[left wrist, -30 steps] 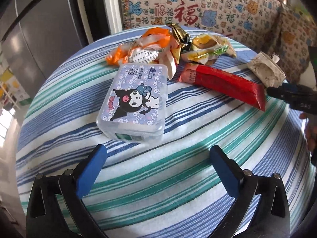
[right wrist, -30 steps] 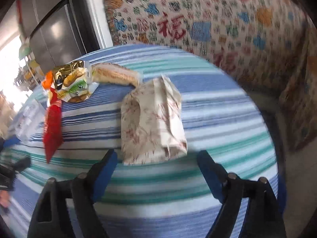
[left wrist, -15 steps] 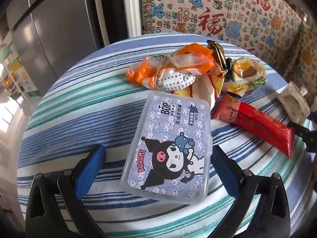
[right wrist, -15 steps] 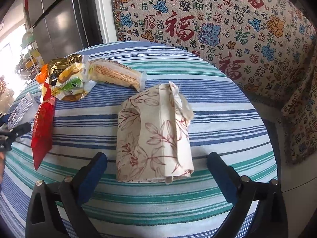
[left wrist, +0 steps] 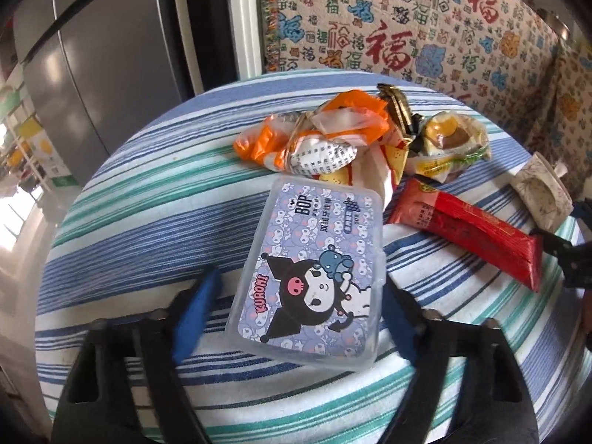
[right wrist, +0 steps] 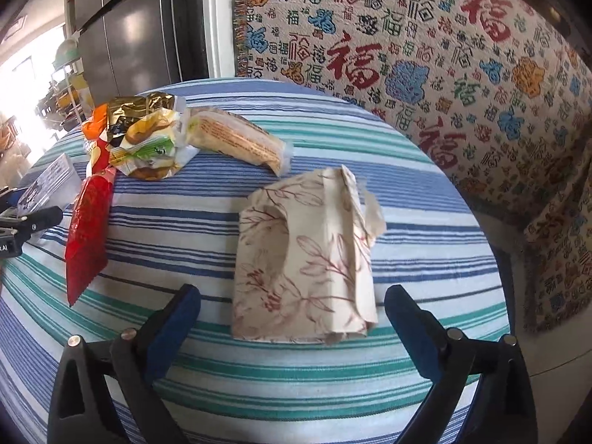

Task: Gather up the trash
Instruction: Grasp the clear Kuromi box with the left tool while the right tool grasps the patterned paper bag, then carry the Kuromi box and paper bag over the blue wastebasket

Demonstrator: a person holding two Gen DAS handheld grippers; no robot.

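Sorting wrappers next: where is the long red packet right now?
In the left wrist view the red packet lies on the striped tablecloth, right of the clear cartoon box, below the crumpled wrapper pile.

Daylight floods in from the left in both views, blown out white at that edge. Fisheye curvature bends the striped tablecloth [left wrist: 155,192] and darkens the corners. The grey cabinet door [right wrist: 140,33] shows soft glare. Focus is sharp centrally.
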